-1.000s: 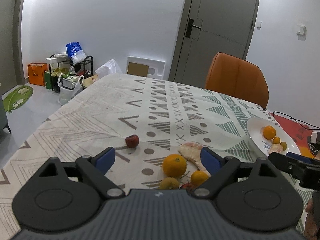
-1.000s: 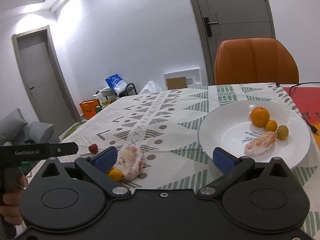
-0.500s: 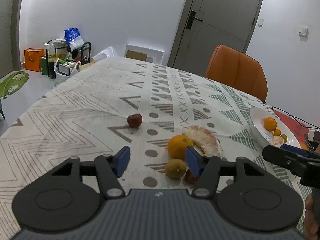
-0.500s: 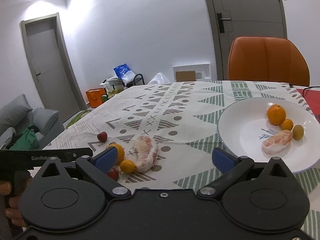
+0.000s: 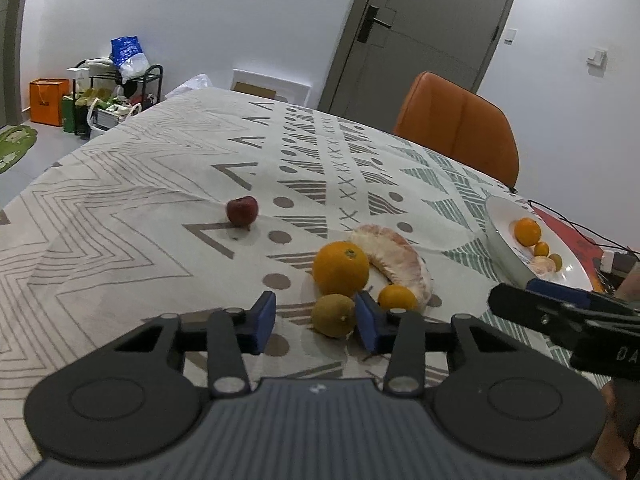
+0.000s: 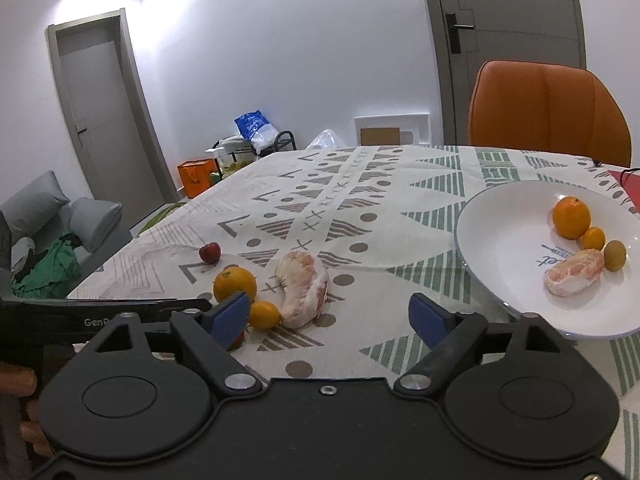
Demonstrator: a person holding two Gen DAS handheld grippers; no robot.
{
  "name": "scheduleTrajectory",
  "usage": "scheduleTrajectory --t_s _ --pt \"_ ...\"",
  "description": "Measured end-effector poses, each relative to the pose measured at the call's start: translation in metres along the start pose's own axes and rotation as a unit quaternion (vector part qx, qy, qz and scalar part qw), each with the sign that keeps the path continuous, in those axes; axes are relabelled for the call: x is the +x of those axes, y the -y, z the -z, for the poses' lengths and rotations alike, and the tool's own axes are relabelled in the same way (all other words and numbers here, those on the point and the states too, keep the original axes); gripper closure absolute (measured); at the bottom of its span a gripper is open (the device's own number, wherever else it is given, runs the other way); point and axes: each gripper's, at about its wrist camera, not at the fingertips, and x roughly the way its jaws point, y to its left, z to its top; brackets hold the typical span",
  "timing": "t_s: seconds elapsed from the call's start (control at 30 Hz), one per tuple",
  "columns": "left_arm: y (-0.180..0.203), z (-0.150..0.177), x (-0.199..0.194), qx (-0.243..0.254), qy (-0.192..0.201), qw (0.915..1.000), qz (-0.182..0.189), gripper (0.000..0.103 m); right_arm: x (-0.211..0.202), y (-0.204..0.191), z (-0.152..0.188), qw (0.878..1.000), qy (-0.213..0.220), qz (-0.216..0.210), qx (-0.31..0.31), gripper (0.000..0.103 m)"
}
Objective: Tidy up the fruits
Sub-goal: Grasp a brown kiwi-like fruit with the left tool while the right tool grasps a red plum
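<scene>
Between closing left jaws, greenish fruit [image 5: 334, 315] unpressed, right jaws closing empty, tablecloth [image 5: 132, 216] bare leftward

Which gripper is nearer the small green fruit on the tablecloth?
Left. The left gripper, jaws closing, has the green fruit between its pads, against the right pad. The right gripper, also closing, is off to the side, facing the peeled pomelo.

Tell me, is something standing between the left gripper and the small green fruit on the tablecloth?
Nothing visible does. The small green fruit lies just ahead of the left gripper, partly between its closing jaws. The big orange sits directly behind the fruit and a small orange beside it, outside the jaws.
</scene>
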Motion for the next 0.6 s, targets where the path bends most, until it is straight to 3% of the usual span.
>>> scheduleTrajectory --t_s 0.13,0.27,0.47,0.6 --pt "0.002 0.003 0.004 -0.002 -0.002 0.9999 0.015 0.065 0.003 -0.002 0.002 1.000 -0.007 -0.006 -0.002 0.028" --pt "0.004 0.004 0.004 -0.002 0.002 0.9995 0.031 0.080 0.009 -0.009 0.003 1.000 -0.016 -0.020 -0.009 0.038" --pt "-0.003 0.001 0.000 -0.009 0.004 0.9997 0.025 0.081 0.016 -0.022 0.004 0.998 -0.031 -0.045 -0.021 0.054" --pt "-0.013 -0.001 -0.007 -0.016 0.014 0.9997 0.008 0.081 0.023 -0.030 0.006 0.997 -0.041 -0.059 -0.030 0.059"
